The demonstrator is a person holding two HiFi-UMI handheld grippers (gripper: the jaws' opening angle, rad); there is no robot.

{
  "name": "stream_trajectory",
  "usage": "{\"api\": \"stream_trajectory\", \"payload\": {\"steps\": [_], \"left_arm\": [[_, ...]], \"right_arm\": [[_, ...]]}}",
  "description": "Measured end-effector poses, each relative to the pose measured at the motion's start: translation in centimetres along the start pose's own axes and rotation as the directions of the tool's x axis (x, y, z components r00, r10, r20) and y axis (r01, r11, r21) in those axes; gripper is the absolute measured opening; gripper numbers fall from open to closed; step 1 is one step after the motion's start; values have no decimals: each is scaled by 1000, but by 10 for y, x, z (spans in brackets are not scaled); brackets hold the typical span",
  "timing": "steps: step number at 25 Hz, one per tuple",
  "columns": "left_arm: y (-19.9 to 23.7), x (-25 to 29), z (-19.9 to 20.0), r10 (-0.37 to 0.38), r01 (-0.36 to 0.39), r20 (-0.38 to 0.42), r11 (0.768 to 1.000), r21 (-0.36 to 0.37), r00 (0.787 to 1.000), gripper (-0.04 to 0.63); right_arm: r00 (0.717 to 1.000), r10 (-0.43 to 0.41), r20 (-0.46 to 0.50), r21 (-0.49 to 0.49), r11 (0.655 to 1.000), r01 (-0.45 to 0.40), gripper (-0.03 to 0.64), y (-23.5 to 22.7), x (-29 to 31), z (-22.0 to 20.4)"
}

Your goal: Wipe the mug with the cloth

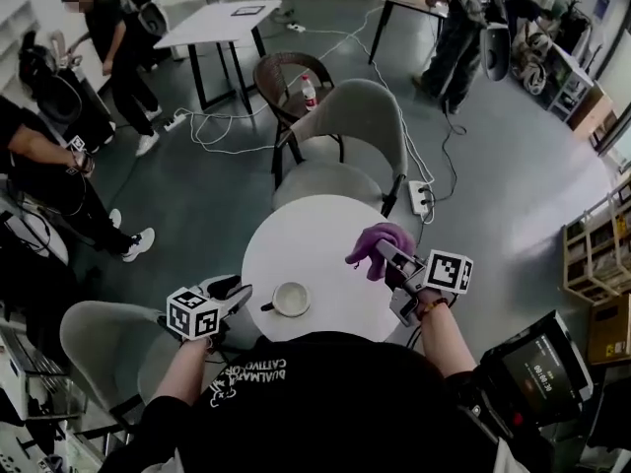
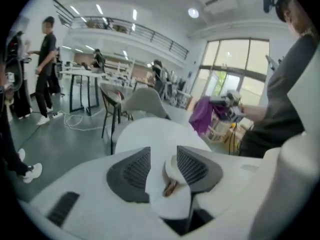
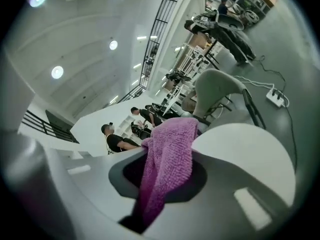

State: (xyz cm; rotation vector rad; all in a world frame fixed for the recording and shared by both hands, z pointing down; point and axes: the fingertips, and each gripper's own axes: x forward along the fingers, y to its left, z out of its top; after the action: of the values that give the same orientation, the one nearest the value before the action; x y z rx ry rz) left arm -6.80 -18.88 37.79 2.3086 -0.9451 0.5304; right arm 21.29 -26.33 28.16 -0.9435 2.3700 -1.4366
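The mug [image 1: 291, 299] stands on the round tabletop [image 1: 306, 230], just beside the left gripper [image 1: 240, 299], whose jaws stand apart and hold nothing. The right gripper [image 1: 387, 256] pinches the purple cloth [image 1: 378, 242]. Best steady the mug first, then lower the cloth onto its rim.

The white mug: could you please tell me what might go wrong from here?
The white handled mug stands unheld, the left tool open beside it, so wiping may tip or push it across the round white table. The purple towelling cloth droops from the right tool and might slip.
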Motion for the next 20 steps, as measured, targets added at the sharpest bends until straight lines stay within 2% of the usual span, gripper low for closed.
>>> {"api": "stream_trajectory", "payload": {"steps": [1, 2, 4, 5, 6, 7, 8, 9, 11, 13, 16, 20], "left_arm": [[-3, -2, 33, 19, -15, 119, 999, -37, 993, 160], [-10, -4, 64, 32, -16, 229, 997, -72, 973, 158], [-35, -12, 116, 21, 26, 404, 993, -112, 914, 143], [-52, -15, 137, -3, 62, 466, 992, -113, 885, 111], [-70, -19, 155, -32, 99, 513, 990, -103, 858, 38], [-87, -24, 170, -58, 124, 546, 989, -86, 836, 6], [-103, -29, 181, -74, 133, 565, 989, -64, 822, -2], [-115, -35, 189, -79, 127, 572, 991, -44, 817, -2], [-132, -46, 193, -54, 84, 569, 996, -27, 821, -2], [-138, -56, 187, -10, 46, 578, 998, -48, 816, -2], [-145, -68, 171, 43, 34, 616, 993, -113, 786, -2], [-192, -79, 163, 80, 13, 653, 991, -136, 753, -2]], "right_arm": [[999, -41, -5, -53, 998, 41, 48, -5, 0, 18], [999, -52, -6, -107, 993, 51, 48, -2, 1, 33], [1000, 7, -5, -196, 981, -8, 48, 20, 6, 56], [999, 37, -6, -235, 971, -37, 48, 33, 7, 64], [998, 60, -8, -272, 961, -60, 48, 46, 9, 71], [997, 81, -13, -304, 949, -81, 48, 59, 11, 77], [994, 103, -22, -331, 938, -104, 48, 71, 14, 82], [991, 126, -34, -351, 927, -130, 48, 82, 18, 84], [984, 167, -64, -369, 912, -179, 48, 101, 21, 83], [978, 185, -96, -374, 904, -208, 48, 106, 21, 72], [970, 182, -160, -376, 898, -231, 48, 99, 13, 49], [965, 182, -190, -396, 885, -245, 48, 109, -35, 48]]}}
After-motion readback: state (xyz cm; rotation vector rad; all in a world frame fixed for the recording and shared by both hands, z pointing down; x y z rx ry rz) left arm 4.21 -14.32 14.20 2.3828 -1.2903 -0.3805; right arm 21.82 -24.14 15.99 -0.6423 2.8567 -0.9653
